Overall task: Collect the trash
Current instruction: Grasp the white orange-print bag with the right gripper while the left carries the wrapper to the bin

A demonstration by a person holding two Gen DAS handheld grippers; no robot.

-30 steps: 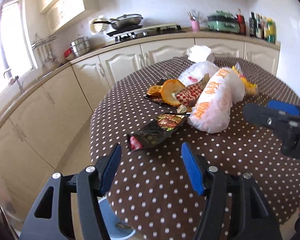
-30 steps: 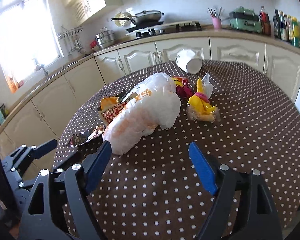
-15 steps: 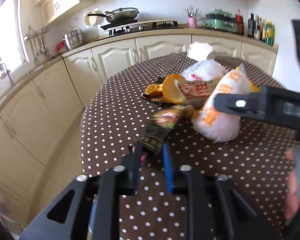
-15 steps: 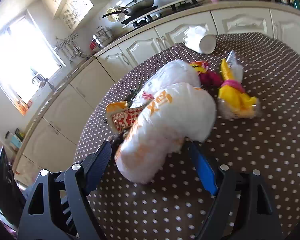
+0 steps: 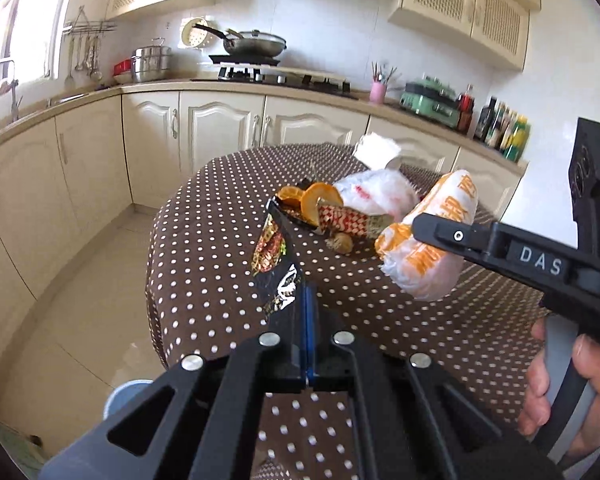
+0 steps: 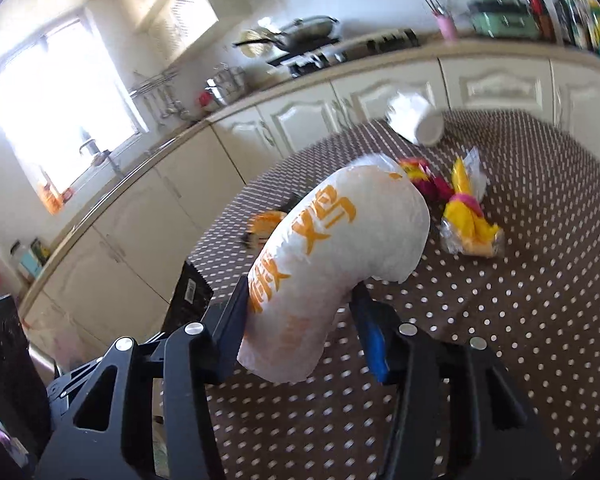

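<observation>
pickup step, 2 pieces in hand; the left gripper (image 5: 306, 320) has its jaws clenched on the dark snack wrapper (image 5: 278, 264), lifted off the desk (image 5: 204, 248); the right gripper (image 6: 304, 320) clamps the white bag (image 6: 332, 264) clear of it; next, i judge, carry both to a bin; peels (image 5: 312, 204) and the yellow wrapper (image 6: 468, 220) remain.

Your left gripper (image 5: 306, 312) has its jaws closed on the near end of the black wrapper (image 5: 278, 264), which stands up off the table (image 5: 204, 248). To the right, your right gripper (image 5: 432, 228) clamps the white bag (image 5: 432, 240) with orange print, held clear of the cloth. Beyond the wrapper lie orange peels (image 5: 314, 204), a checkered wrapper (image 5: 348, 218) and a second white bag (image 5: 374, 196). At the far edge rests a white cup (image 5: 376, 152).
</observation>
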